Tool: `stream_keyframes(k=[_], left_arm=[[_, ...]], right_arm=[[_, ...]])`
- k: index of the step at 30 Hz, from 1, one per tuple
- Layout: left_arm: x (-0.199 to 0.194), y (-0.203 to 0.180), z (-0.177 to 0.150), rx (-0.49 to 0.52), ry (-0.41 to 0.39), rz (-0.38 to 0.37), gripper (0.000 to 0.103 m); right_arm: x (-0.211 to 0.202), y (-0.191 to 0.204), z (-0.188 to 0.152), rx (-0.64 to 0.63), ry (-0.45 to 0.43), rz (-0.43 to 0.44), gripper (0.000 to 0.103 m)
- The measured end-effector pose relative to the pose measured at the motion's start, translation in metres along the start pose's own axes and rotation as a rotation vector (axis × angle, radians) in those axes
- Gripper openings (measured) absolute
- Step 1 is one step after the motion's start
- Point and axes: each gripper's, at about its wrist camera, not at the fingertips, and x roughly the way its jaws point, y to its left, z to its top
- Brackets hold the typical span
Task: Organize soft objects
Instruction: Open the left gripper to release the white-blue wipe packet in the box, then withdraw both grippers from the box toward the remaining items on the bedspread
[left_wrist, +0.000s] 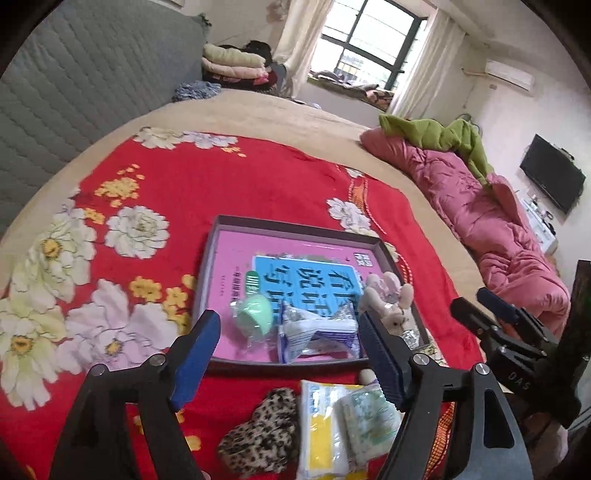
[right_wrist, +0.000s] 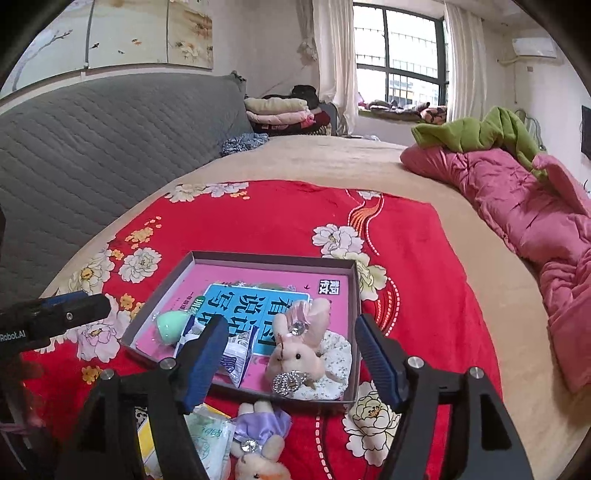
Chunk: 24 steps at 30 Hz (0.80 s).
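A shallow grey cardboard tray (right_wrist: 352, 295) lined with a pink sheet is set on the red floral blanket (right_wrist: 280, 218) on the bed. Inside it are seen a pink plush rabbit (right_wrist: 299, 354), a mint-green egg-shaped sponge (left_wrist: 255, 312) and a white-and-blue plastic packet (left_wrist: 317, 334). The left gripper (left_wrist: 290, 354) and right gripper (right_wrist: 291, 358) are held above with fingers spread wide, nothing gripped.

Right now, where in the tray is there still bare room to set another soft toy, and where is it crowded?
Free: the far half of the tray, behind the pink bunny and the green sponge, with only flat books there. Crowded: the near half, with sponge, tissue pack and bunny side by side. The near bedspread is cluttered too.
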Motion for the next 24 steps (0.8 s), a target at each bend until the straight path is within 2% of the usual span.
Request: stream_keyframes(k=[6, 24], left_arm=[[-0.02, 0.003, -0.01, 0.011, -0.042, 0.064, 0.078], [-0.044, -0.006, -0.033, 0.015, -0.023, 0.051, 0.079]], right_arm=[[-0.013, 0.004, -0.004, 0.004, -0.017, -0.013, 0.071], [-0.049, 0.009, -0.014, 0.007, -0.02, 0.005, 0.072]])
